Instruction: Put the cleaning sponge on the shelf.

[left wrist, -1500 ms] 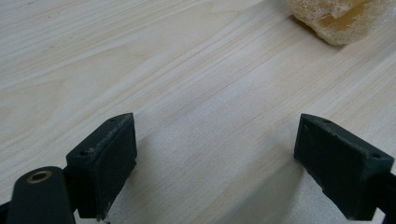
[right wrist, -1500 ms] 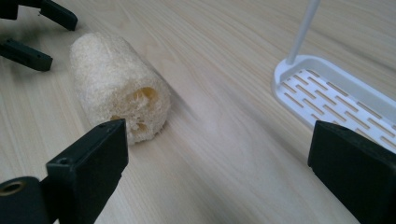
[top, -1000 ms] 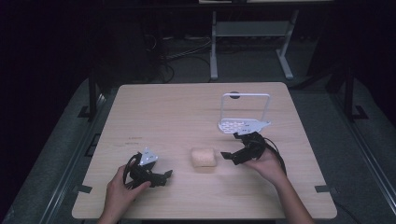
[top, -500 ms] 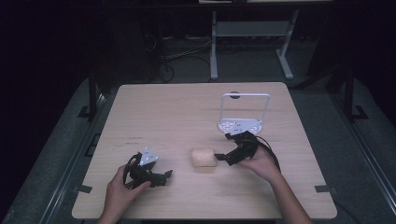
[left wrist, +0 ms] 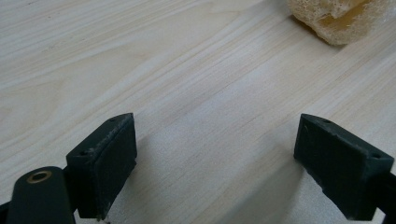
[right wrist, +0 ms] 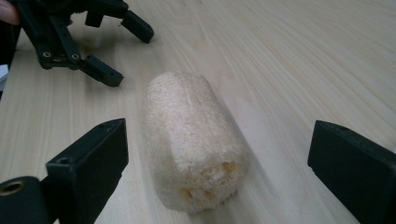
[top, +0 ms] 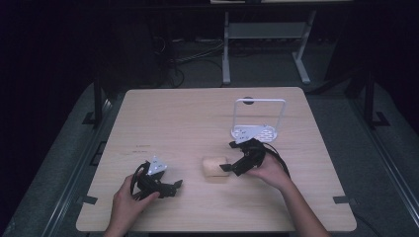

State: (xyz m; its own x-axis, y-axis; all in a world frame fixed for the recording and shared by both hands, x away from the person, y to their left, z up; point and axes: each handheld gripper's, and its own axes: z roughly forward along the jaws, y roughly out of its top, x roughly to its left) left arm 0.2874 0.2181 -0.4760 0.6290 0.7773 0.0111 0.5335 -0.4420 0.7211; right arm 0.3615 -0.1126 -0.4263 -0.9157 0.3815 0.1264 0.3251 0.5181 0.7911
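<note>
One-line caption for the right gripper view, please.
Right gripper, jaws open, straddling a loofah sponge lying on the wooden table, left gripper beyond.

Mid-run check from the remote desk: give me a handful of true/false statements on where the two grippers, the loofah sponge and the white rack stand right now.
1. The right gripper has its jaws open, one on each side of the loofah sponge. True.
2. The left gripper is shut on the sponge. False: its jaws are open over bare table, the sponge lying farther off.
3. The sponge lies on its side on the table. True.
4. The white rack stands on the left half of the table. False: it stands on the right half, beyond the right gripper.
</note>
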